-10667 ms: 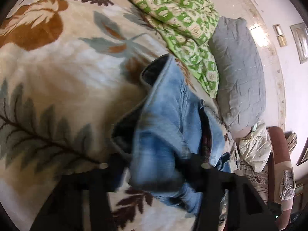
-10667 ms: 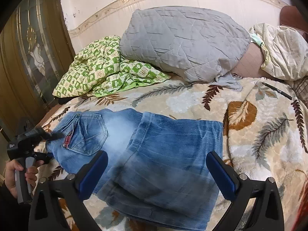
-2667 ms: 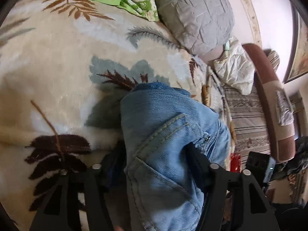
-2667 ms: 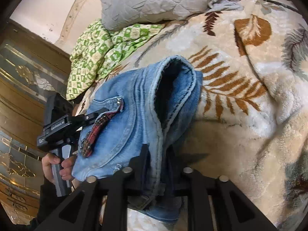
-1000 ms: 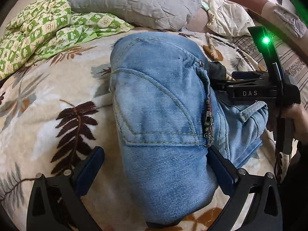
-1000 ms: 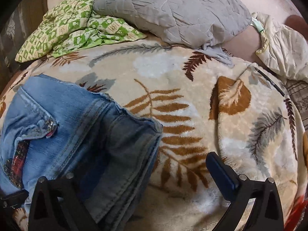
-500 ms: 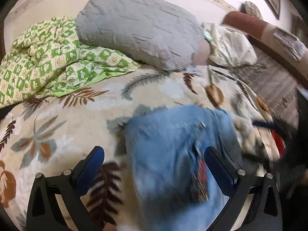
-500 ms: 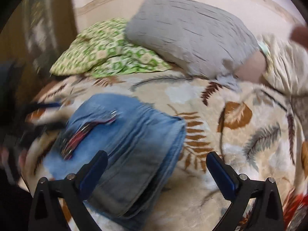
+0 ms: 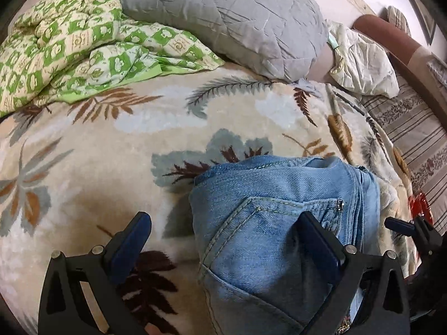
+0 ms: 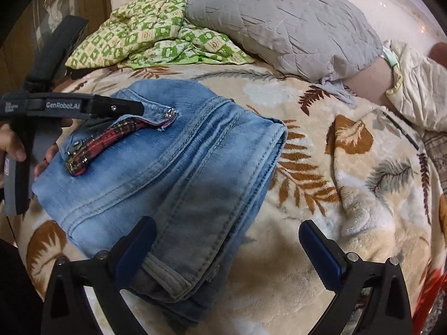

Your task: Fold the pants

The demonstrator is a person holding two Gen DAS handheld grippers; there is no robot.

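Note:
The light blue jeans lie folded into a thick bundle on the leaf-print blanket, back pocket up in the left wrist view. In the right wrist view the jeans show a red plaid belt at the waistband. My left gripper is open and empty just above the bundle's near left edge; its body also shows in the right wrist view. My right gripper is open and empty at the bundle's near corner.
A grey quilted pillow and a green patterned quilt lie at the head of the bed. A cream cloth and a striped sheet are to the right. A wooden cabinet stands at left.
Both grippers have let go of the jeans and pulled back a little. The folded bundle now rests flat on the blanket.

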